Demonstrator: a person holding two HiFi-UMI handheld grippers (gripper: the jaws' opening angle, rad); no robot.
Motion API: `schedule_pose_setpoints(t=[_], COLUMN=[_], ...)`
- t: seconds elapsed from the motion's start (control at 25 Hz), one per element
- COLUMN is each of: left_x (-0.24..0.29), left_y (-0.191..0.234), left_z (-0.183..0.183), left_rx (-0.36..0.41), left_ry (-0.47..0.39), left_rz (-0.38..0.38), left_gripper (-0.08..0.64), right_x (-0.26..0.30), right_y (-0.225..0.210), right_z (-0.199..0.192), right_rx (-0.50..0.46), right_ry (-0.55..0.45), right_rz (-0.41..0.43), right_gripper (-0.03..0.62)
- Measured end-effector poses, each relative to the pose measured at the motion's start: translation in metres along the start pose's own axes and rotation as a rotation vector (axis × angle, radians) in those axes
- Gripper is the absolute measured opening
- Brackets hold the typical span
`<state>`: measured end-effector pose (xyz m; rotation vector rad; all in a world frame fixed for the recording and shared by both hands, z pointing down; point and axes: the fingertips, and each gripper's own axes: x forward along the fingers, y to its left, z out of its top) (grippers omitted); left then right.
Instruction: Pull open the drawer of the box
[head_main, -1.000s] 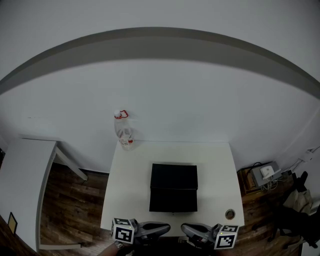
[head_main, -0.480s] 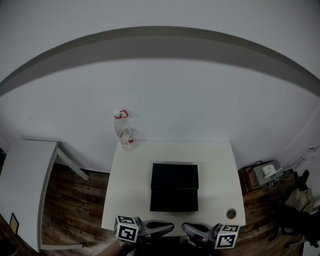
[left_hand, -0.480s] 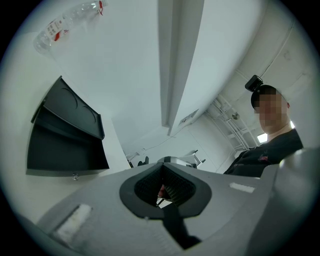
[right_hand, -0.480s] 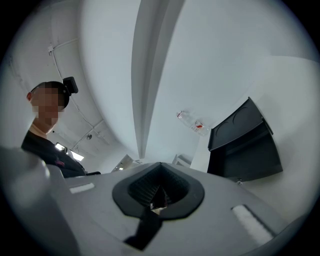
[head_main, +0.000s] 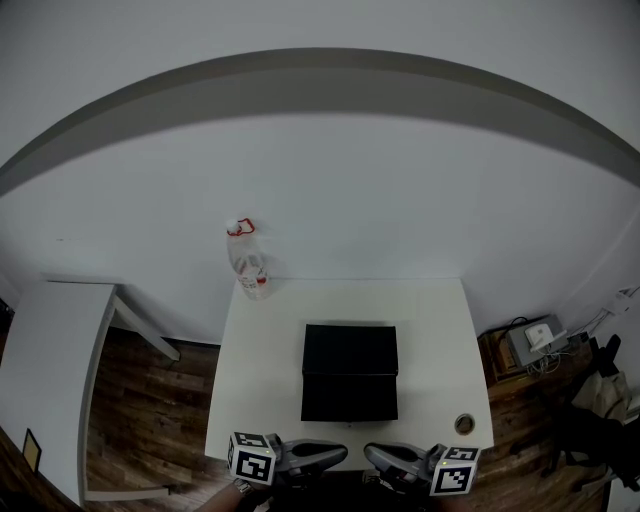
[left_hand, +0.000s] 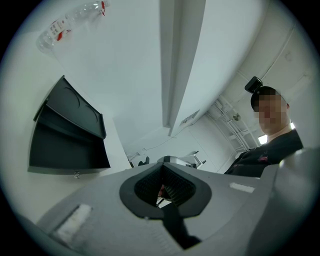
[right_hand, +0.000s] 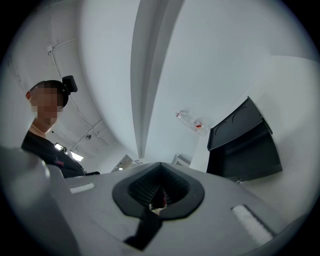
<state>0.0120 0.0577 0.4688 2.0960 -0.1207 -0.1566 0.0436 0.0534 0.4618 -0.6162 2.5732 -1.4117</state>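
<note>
Barely anything has moved in the last second. Your left gripper (head_main: 336, 455) has edged a shade toward the box's centre line, your right gripper (head_main: 372, 457) has kept its place, and your head has tipped very slightly. For the task that means no ground gained: both grippers hang well apart from the box (head_main: 350, 348), on its near side, about level with the near edge of the worktop (head_main: 258, 400).

The left fingers (left_hand: 176, 184) are pressed together with nothing between them. The right fingers (right_hand: 144, 188) are the same, closed on nothing.

The box sits near the middle of the worktop, with its drawer front (head_main: 350, 398) turned toward you. A small knob (left_hand: 76, 175) shows at the middle of that front's lower edge. As far as I can judge, the drawer is seated in the box rather than drawn out, though the steep angle leaves some doubt. If it is in, the knob is small and closed fingers cannot take it.

The count:
- two grippers
- one box with one drawer and one knob
- one clear bottle (head_main: 249, 268) with a red cap, beyond the box and to its left
- one small round thing (head_main: 463, 424) nearer than the box and to its right, too small to name
- one white side table (head_main: 50, 360) far to the box's left
</note>
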Motion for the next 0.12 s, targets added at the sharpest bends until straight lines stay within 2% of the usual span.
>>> schedule_pose_setpoints(t=[0.12], left_x=[-0.0018], left_y=[0.0021], left_z=[0.0008], left_rx=[-0.006], left_ry=[-0.010], left_rz=[0.000], left_gripper=[0.000], right_x=[0.0020], right_y=[-0.0013], right_z=[0.0008], right_rx=[0.000], right_ry=[0.004], right_rz=[-0.001], right_gripper=[0.003])
